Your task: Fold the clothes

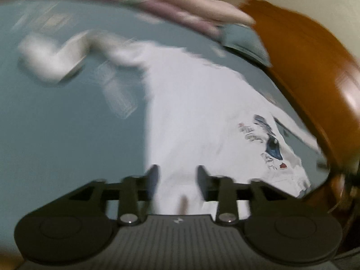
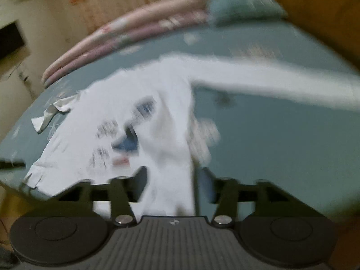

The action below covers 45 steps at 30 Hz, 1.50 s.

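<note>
Both claws spread over a white shirt on the bed, fold only part done.

Left gripper (image 1: 177, 175) has its jaws apart with white cloth seen between them, pads not pressing on it as far as the blur allows; right gripper (image 2: 173, 177) likewise stands open above a strip of the same cloth. The white shirt (image 1: 195, 103) lies on the teal bedsheet (image 1: 67, 135), printed front up, one side seemingly turned in, while a long sleeve (image 2: 281, 83) trails outward, so I judge the sleeves and the final folds remain. Beyond lie a folded pink quilt (image 2: 135, 29), a teal pillow (image 2: 243, 4) and the wooden headboard (image 1: 310, 63); nothing blocks the shirt.
</note>
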Tool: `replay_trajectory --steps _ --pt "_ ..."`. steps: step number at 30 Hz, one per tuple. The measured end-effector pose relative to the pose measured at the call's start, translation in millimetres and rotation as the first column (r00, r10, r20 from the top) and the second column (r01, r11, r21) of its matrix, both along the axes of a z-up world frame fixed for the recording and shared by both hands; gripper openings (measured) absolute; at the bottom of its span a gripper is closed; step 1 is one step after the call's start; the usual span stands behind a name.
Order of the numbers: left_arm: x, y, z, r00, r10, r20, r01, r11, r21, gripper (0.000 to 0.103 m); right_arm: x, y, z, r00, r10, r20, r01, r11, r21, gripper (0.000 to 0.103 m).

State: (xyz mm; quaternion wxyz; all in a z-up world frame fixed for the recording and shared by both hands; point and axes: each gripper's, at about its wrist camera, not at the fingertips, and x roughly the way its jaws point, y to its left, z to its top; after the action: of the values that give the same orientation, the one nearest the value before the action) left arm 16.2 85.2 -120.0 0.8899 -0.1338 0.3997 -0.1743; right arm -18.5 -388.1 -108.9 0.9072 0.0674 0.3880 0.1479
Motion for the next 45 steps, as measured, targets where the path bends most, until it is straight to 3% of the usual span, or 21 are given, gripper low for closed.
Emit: replay_trajectory --steps 3,4,6,8,11,12,13,14,16,17,18,20,22,25,28,29,33,37,41,45 --pt "40.9 -62.1 12.0 0.985 -0.149 0.093 0.128 0.972 0.198 0.048 42.4 47.9 9.2 0.991 0.114 0.07 -0.106 0.988 -0.116 0.066" --pt "50.9 -78.5 10.4 0.977 -0.185 0.107 0.156 0.96 0.231 0.048 58.4 62.8 5.9 0.985 0.155 0.07 -0.145 0.981 -0.128 0.066" --pt "79.7 -104.9 2.1 0.963 -0.247 0.112 0.216 0.949 0.231 0.05 92.5 85.2 -8.3 0.977 0.208 0.047 -0.201 0.972 -0.124 0.066" --pt "97.4 -107.6 -9.6 0.966 -0.245 0.087 0.223 0.952 0.211 0.051 117.3 86.6 -22.4 0.979 0.202 0.003 -0.201 0.975 -0.093 0.066" --pt "116.9 -96.9 -29.6 0.977 -0.21 0.028 0.201 0.961 0.188 0.051 141.8 59.6 -46.6 0.986 0.152 -0.064 -0.152 0.988 -0.008 0.064" --pt "123.1 -92.9 -36.1 0.98 -0.199 0.01 0.194 0.964 0.18 0.046 142.1 41.4 -50.9 0.987 0.148 -0.063 -0.144 0.988 0.052 0.063" --pt "120.4 -78.7 -36.2 0.978 -0.208 0.023 0.203 0.968 0.148 0.046 137.8 22.5 -52.2 0.989 0.129 -0.069 -0.123 0.988 0.09 0.063" --pt "121.3 -72.8 -32.4 0.979 -0.203 -0.001 0.2 0.968 0.149 0.046 133.5 5.1 -51.0 0.992 0.099 -0.079 -0.09 0.99 0.106 0.055" --pt "123.3 -61.0 -24.8 0.98 -0.191 -0.05 0.196 0.969 0.153 0.047 131.0 -17.4 -43.6 0.993 0.026 -0.115 -0.016 0.996 0.085 0.06" --pt "124.4 -55.5 -20.9 0.98 -0.185 -0.073 0.195 0.968 0.155 0.048 132.1 -24.9 -38.3 0.991 0.006 -0.132 0.004 0.997 0.078 0.068" --pt "130.0 -59.9 -15.2 0.98 -0.186 -0.071 0.196 0.964 0.18 0.054 138.4 -25.4 -32.6 0.991 0.008 -0.133 0.003 0.997 0.081 0.069" --pt "142.7 -71.9 -4.2 0.977 -0.207 -0.054 0.214 0.951 0.224 0.057 155.3 -20.1 -21.1 0.992 0.03 -0.124 -0.018 0.995 0.095 0.07" --pt "164.4 -85.3 -1.1 0.971 -0.229 -0.067 0.238 0.955 0.179 0.058 177.7 -12.0 -15.2 0.99 0.053 -0.13 -0.037 0.992 0.122 0.072" --pt "197.4 -100.2 -6.8 0.962 -0.259 -0.091 0.269 0.956 0.118 0.061 220.5 5.1 -31.1 0.978 0.067 -0.198 -0.041 0.991 0.131 0.072" --pt "223.7 -104.1 -23.8 0.978 -0.185 -0.096 0.203 0.953 0.226 0.06 239.5 5.1 -39.4 0.984 0.048 -0.173 -0.036 0.997 0.075 0.068" --pt "232.5 -105.3 -29.3 0.982 -0.161 -0.096 0.181 0.949 0.26 0.059 244.8 2.6 -38.1 0.985 0.033 -0.167 -0.024 0.998 0.057 0.061" --pt "263.1 -104.3 -27.6 0.992 -0.102 -0.068 0.117 0.954 0.277 0.059 261.5 7.6 -35.2 0.988 0.021 -0.153 -0.02 1.0 0.007 0.06" --pt "263.2 -112.9 -14.1 0.989 -0.104 -0.107 0.131 0.949 0.288 0.058 241.3 19.8 -12.9 0.991 0.02 -0.132 -0.03 0.997 -0.077 0.065" --pt "204.6 -126.2 10.0 0.974 -0.219 -0.059 0.225 0.909 0.351 0.068 176.0 38.2 9.4 0.995 0.059 -0.075 -0.07 0.986 -0.154 0.081" --pt "139.7 -150.0 7.8 0.961 -0.274 -0.023 0.256 0.864 0.434 0.07 129.6 62.0 1.4 0.997 0.011 -0.074 -0.026 0.977 -0.212 0.083"
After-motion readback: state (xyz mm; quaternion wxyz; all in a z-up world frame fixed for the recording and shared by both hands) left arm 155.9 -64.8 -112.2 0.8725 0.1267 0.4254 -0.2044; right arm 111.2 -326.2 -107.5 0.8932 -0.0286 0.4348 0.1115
